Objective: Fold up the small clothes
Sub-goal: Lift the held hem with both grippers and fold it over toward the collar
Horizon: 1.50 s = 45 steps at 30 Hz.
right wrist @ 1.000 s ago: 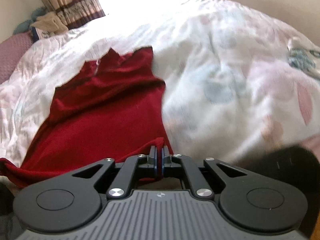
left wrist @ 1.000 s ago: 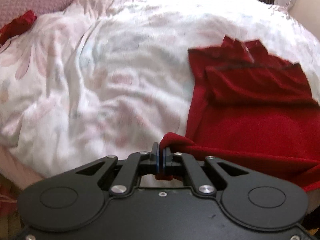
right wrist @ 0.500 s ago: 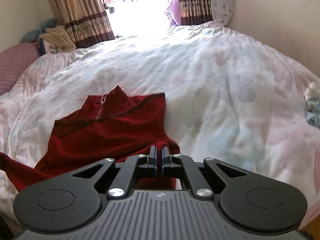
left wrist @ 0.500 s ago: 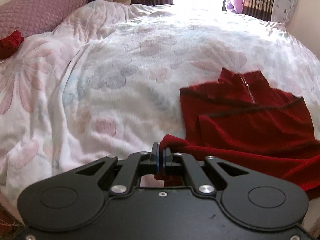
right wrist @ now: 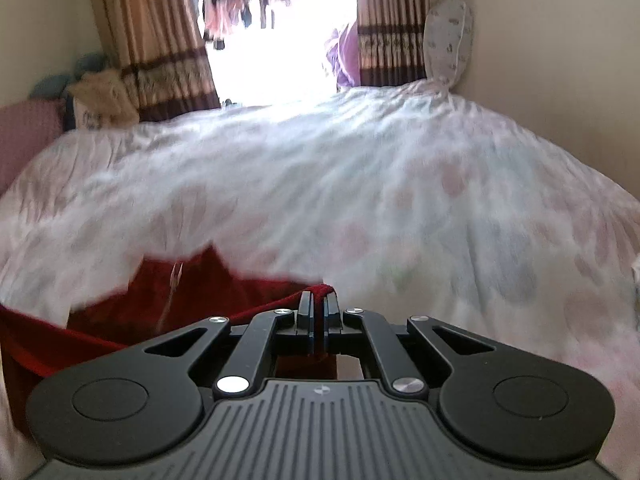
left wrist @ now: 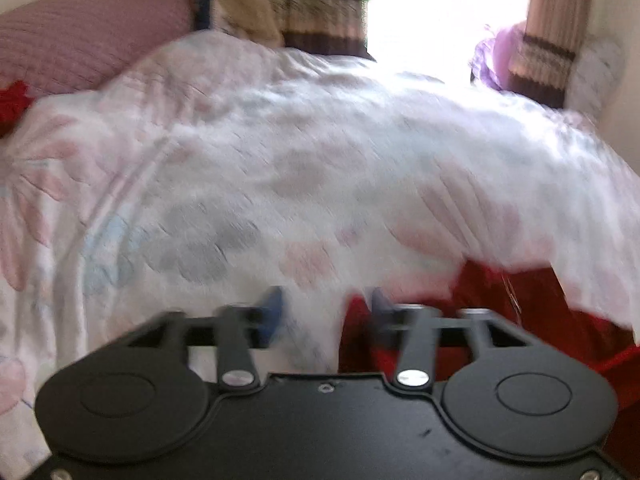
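The red top [right wrist: 224,292] lies on the bed near its front edge, bunched and partly lifted, with its zipper [right wrist: 174,276] and pointed collar facing toward the window. In the left wrist view the same red top [left wrist: 520,308] sits low and to the right, blurred by motion, with a strip of it running up just beside the right finger of that tool.

The right hand-held gripper [right wrist: 319,316] has its fingers pressed together on a rolled edge of the red top, and a taut hem stretches from the pinch away to the left. The left hand-held gripper [left wrist: 322,312] has its fingers spread wide apart, with white bedding showing in the gap between them; the red cloth touches or sits just beside its right finger, and the blur makes it impossible to tell which.

Under the garment spreads a white quilt [right wrist: 400,184] printed with pale pink and blue flowers, covering the bed [left wrist: 280,152]. At the left of the bed is a pink quilted pillow [left wrist: 80,36], with a small scrap of red cloth [left wrist: 12,100] beside it. Beyond the bed hang brown striped curtains [right wrist: 160,60] on either side of a bright window [right wrist: 280,60]. A pale patterned cushion [right wrist: 448,40] leans upright in the far right corner against the wall.
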Tool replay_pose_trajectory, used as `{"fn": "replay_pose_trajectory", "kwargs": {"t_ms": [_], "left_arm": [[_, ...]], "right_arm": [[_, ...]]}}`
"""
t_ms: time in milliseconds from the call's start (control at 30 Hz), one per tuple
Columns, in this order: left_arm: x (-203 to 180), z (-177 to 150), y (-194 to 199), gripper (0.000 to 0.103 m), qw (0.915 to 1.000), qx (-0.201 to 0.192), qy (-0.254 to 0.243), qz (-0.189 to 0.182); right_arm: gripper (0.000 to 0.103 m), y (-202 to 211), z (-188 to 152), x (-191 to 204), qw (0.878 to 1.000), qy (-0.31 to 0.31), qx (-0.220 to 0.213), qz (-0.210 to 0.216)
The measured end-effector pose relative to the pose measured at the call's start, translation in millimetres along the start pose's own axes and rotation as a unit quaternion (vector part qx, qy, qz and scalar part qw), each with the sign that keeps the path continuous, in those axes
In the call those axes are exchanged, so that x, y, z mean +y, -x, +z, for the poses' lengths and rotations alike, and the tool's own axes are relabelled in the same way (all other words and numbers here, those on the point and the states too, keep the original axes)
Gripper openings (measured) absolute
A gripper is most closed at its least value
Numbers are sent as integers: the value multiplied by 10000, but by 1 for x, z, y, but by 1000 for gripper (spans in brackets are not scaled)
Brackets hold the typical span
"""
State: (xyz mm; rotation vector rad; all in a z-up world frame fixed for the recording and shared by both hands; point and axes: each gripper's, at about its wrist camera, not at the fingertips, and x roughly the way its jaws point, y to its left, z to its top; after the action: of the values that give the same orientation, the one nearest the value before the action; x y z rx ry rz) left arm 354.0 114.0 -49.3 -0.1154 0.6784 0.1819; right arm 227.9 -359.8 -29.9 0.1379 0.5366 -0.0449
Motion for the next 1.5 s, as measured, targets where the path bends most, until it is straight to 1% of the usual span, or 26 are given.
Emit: {"fn": "replay_pose_trajectory", "kwargs": {"t_ms": [33, 67, 100, 133, 167, 200, 233, 300, 400, 533, 633, 700, 800, 867, 933, 1000, 1033, 1067, 1100, 1133, 1167, 1200, 1233, 1367, 1433, 1500], "left_arm": [[1, 4, 5, 52, 9999, -163, -14, 26], [4, 4, 11, 53, 9995, -323, -45, 25], [7, 2, 15, 56, 9991, -419, -64, 49], [10, -1, 17, 57, 9992, -379, -85, 68], [12, -5, 16, 57, 9996, -253, -146, 46], [15, -12, 15, 57, 9998, -71, -212, 5], [18, -21, 12, 57, 9995, 152, -257, -37], [21, -43, 8, 57, 9981, 501, -360, -84], [23, -80, -1, 57, 9930, 1033, -569, -8], [22, -120, -10, 57, 9846, 1619, -655, -59], [17, -143, -10, 57, 9805, 1813, -728, -222], [14, -149, -14, 57, 9793, 1858, -748, -287], [9, -157, -27, 57, 9774, 1965, -707, -330], [8, -158, -35, 57, 9751, 2060, -701, -422], [4, -159, -38, 57, 9744, 2044, -790, -495], [2, -163, -39, 44, 9745, 1982, -899, -553], [1, -164, -37, 31, 9746, 1943, -923, -628], [0, -164, -36, 9, 9730, 1977, -890, -790], [-4, -160, -35, 8, 9732, 1967, -850, -841], [-6, -158, -32, 7, 9746, 1890, -920, -766], [-7, -157, -29, 7, 9750, 1837, -1004, -744], [-7, -156, -26, 6, 9751, 1814, -1055, -721], [-6, -154, -22, 6, 9762, 1766, -1057, -691], [6, -137, 10, 6, 9824, 1498, -805, -773], [12, -128, 31, 5, 9840, 1374, -724, -868], [14, -125, 50, 5, 9842, 1285, -825, -894]], "right_arm": [[14, -9, 7, -1, 9997, -120, -212, 102], [19, -12, 11, -4, 9987, -233, -416, 167], [31, -13, 15, -7, 9973, -346, -625, 190], [47, -10, 17, -10, 9959, -439, -782, 149], [55, -5, 18, -14, 9940, -501, -955, 159], [67, 0, 16, -18, 9926, -517, -1086, 163], [69, 4, 11, -22, 9918, -496, -1174, 109], [69, 7, 2, -24, 9943, -304, -1021, -1], [69, 6, -22, -27, 9990, -112, -424, 5], [69, 8, -54, -28, 9992, -95, 312, 214], [72, 5, -80, -24, 9966, 51, 823, 50], [72, -1, -90, -22, 9940, 50, 1089, -20], [72, -7, -105, -25, 9902, -77, 1396, 52], [72, -15, -108, -27, 9873, -149, 1582, 78], [72, -19, -110, -25, 9854, -164, 1692, 93], [72, -21, -110, -20, 9847, -75, 1739, 124], [72, -24, -110, -18, 9842, -20, 1767, 125], [72, -28, -111, -16, 9833, 31, 1815, 129], [71, -31, -112, -14, 9823, 53, 1866, 157], [66, -33, -112, -13, 9817, 62, 1891, 212], [53, -35, -113, -11, 9813, 75, 1899, 300], [20, -35, -113, -9, 9814, 97, 1882, 355], [8, -34, -113, -8, 9815, 108, 1868, 417], [7, -20, -106, -10, 9836, 61, 1756, 403], [5, -3, -102, -14, 9864, -219, 1581, 381], [4, 16, -100, -16, 9875, -400, 1450, 470]]}}
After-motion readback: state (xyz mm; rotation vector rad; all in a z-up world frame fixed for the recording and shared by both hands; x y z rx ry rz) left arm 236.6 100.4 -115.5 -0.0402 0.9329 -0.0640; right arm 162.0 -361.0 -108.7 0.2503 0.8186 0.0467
